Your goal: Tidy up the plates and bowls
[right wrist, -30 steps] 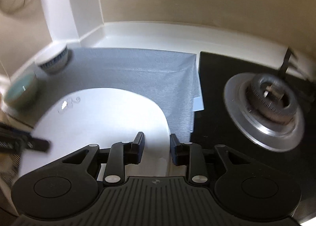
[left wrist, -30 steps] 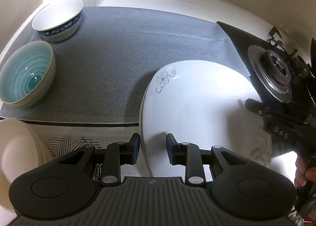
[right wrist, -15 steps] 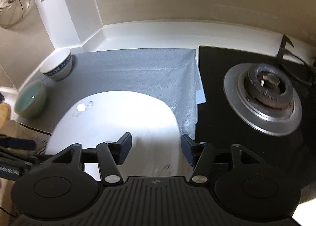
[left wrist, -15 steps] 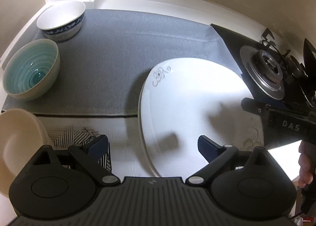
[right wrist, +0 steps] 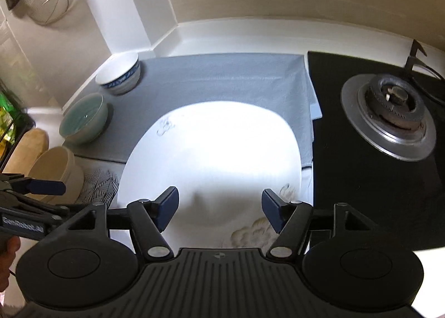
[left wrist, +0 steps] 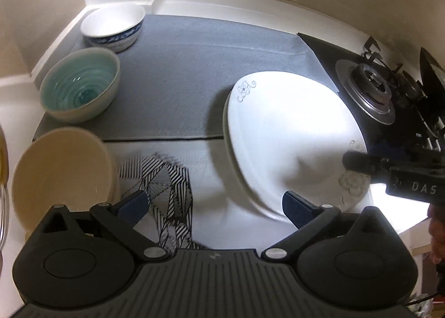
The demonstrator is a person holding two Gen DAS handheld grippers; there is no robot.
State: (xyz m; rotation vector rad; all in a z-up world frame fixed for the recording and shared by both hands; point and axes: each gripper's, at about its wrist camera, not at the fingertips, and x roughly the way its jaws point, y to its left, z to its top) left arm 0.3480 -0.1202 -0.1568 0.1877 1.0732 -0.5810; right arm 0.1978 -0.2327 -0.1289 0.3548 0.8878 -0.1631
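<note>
White plate [right wrist: 217, 148] flat on worktop [left wrist: 211, 176], straddling grey mat's [left wrist: 194, 79] front edge, beside hob [right wrist: 361, 179]. Left tongs [left wrist: 214, 206] and right tongs [right wrist: 219, 206] both released, jaws opening, nothing gripped; plate's near rim lies below them.

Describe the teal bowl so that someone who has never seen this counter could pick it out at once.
Start at the grey mat covering the counter left of the gas burner. Three bowls line its left edge; the teal bowl is the middle one, between the blue-patterned white bowl in the corner and the cream bowl nearest the camera. Only it has a glossy turquoise inside with ringed ridges.
</note>
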